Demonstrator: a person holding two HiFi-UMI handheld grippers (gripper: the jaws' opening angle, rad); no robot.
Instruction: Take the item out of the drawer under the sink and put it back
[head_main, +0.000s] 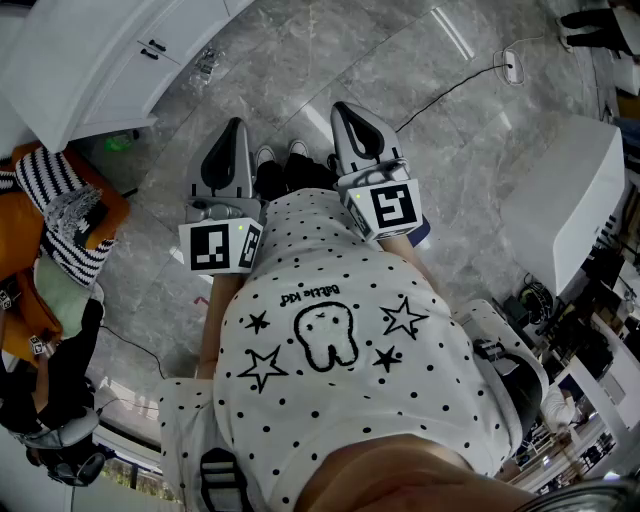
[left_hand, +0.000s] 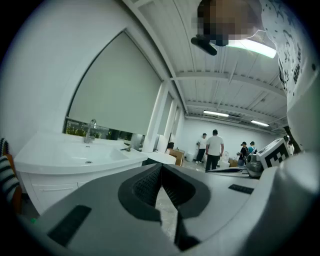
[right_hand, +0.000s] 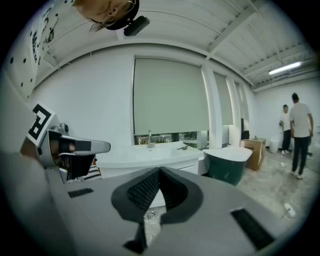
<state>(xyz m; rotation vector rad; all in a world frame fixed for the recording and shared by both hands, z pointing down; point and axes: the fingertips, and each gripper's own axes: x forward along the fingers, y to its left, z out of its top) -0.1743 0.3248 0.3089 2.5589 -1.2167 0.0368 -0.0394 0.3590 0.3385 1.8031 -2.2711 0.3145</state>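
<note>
The white sink cabinet stands at the upper left of the head view, its drawers with dark handles closed. In front of my dotted shirt I hold both grippers side by side over the marble floor, well away from the cabinet. The left gripper is shut with nothing in it. Beside it, the right gripper is also shut and empty. The left gripper view has the basin and faucet to the left of the closed jaws. Straight beyond the right gripper lies the sink cabinet.
A heap of clothes and bags lies on the floor at the left. A white tub sits at the right and a dark green tub beside the sink. A cable crosses the floor ahead. Several people stand far back.
</note>
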